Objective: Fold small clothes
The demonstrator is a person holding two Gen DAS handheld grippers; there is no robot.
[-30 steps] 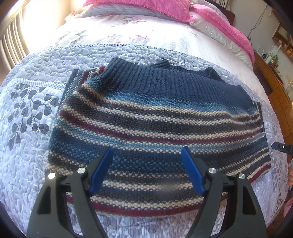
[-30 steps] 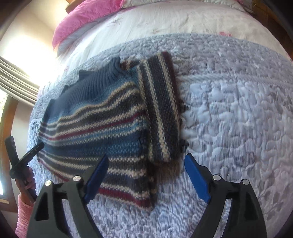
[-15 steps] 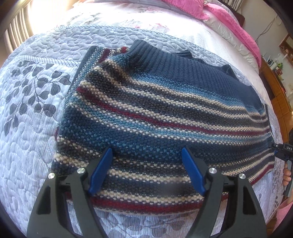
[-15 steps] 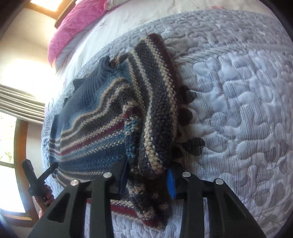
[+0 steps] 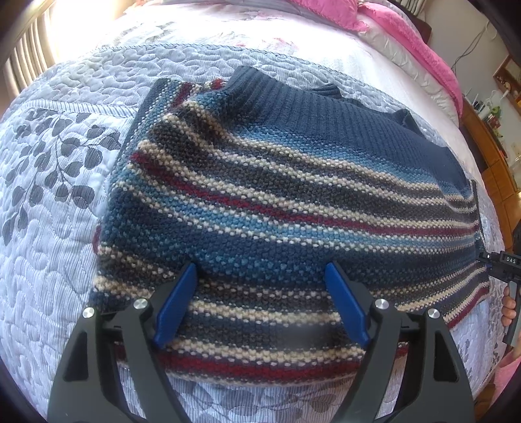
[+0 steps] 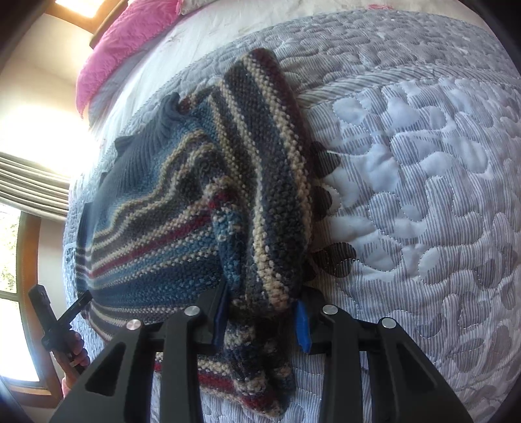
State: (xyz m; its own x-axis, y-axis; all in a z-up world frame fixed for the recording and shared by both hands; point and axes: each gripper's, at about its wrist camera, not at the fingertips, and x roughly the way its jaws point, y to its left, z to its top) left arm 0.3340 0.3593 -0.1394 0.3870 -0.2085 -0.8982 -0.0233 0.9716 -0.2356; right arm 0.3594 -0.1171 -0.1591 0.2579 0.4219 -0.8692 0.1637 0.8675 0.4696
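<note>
Since a second ago the right gripper (image 6: pixel 260 317) has gone from spread above the quilt (image 6: pixel 423 195) to pinching the sweater (image 6: pixel 169 234) at its folded sleeve end, and the wool now bunches up between its blue pads (image 6: pixel 301 323). Over the same second the left gripper (image 5: pixel 260 306) has come in lower over the sweater's hem and stayed spread wide, its two blue pads (image 5: pixel 174 309) apart with nothing between them; whether the tips touch the knit I cannot tell

Seen from the left wrist, the sweater (image 5: pixel 286 208) lies flat across the grey leaf-patterned quilt (image 5: pixel 49 201) on the bed, plain navy ribbing at the far side and stripes of cream, red and blue running toward the near hem. From the right wrist, one striped sleeve (image 6: pixel 270 169) is folded over the body and rises in a ridge up to the pinched point, while the rest of the body stays down on the quilt. A pink pillow (image 5: pixel 329 13) sits at the head of the bed, well apart from the sweater. At the left edge of the right wrist view a hand (image 6: pixel 76 349) grips the other tool's black handle
</note>
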